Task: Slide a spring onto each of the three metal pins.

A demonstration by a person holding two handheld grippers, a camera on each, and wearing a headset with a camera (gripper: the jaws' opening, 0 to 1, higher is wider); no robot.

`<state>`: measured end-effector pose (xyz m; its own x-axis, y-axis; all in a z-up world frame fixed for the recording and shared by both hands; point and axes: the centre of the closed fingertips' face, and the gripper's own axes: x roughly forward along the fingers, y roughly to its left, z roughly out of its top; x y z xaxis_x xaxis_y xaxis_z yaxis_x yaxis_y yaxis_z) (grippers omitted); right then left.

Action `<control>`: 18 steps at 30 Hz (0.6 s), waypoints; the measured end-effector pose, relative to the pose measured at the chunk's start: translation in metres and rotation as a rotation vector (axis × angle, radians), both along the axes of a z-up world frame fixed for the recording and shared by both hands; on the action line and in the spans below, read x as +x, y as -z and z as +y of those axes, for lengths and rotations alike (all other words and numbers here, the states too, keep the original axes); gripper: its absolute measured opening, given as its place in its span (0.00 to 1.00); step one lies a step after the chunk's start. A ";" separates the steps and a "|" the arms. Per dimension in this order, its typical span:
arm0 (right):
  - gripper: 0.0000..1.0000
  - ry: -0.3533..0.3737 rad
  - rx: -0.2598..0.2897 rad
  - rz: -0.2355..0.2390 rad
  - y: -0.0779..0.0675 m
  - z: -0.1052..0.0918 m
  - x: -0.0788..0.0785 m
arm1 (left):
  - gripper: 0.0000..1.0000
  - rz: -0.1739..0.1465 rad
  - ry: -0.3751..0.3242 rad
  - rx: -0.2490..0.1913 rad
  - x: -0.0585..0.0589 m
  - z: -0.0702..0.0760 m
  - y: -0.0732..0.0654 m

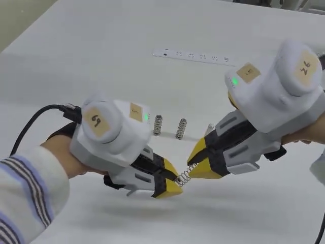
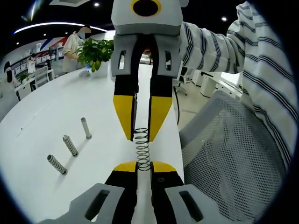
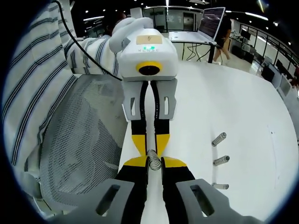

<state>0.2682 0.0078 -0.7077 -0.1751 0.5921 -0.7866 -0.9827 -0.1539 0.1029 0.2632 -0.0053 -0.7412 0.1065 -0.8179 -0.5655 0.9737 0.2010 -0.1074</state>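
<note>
A loose spring (image 1: 185,175) hangs above the white table, stretched between the tips of both grippers. My left gripper (image 1: 175,184) is shut on its lower end and my right gripper (image 1: 195,165) is shut on its upper end. In the left gripper view the spring (image 2: 142,150) runs from my own jaws (image 2: 144,167) up into the right gripper (image 2: 141,133). Behind stand three pins in a row: two wear springs (image 1: 158,125) (image 1: 181,128), and the third pin (image 1: 209,128) is bare. The right gripper view has the spring (image 3: 154,159) and the bare pin (image 3: 219,186).
A white power strip (image 1: 195,56) lies at the back of the table (image 1: 101,61). A mesh chair (image 2: 224,154) stands at the table's near edge. A potted plant (image 2: 96,51) and a laptop (image 3: 211,21) sit far off.
</note>
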 end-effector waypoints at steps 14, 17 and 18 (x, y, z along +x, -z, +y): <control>0.07 -0.071 -0.077 -0.034 -0.004 0.002 -0.003 | 0.02 -0.006 -0.019 -0.034 0.001 -0.007 -0.001; 0.07 -0.090 -0.095 -0.031 -0.004 0.002 -0.006 | 0.02 -0.008 -0.013 -0.038 -0.001 -0.008 -0.001; 0.07 -0.093 -0.100 -0.031 -0.004 0.002 -0.007 | 0.02 -0.009 -0.013 -0.040 -0.002 -0.009 -0.001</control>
<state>0.2616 0.0095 -0.7039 -0.2004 0.4924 -0.8470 -0.9675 -0.2353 0.0921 0.2614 -0.0142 -0.7397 0.1221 -0.8381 -0.5317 0.9719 0.2095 -0.1070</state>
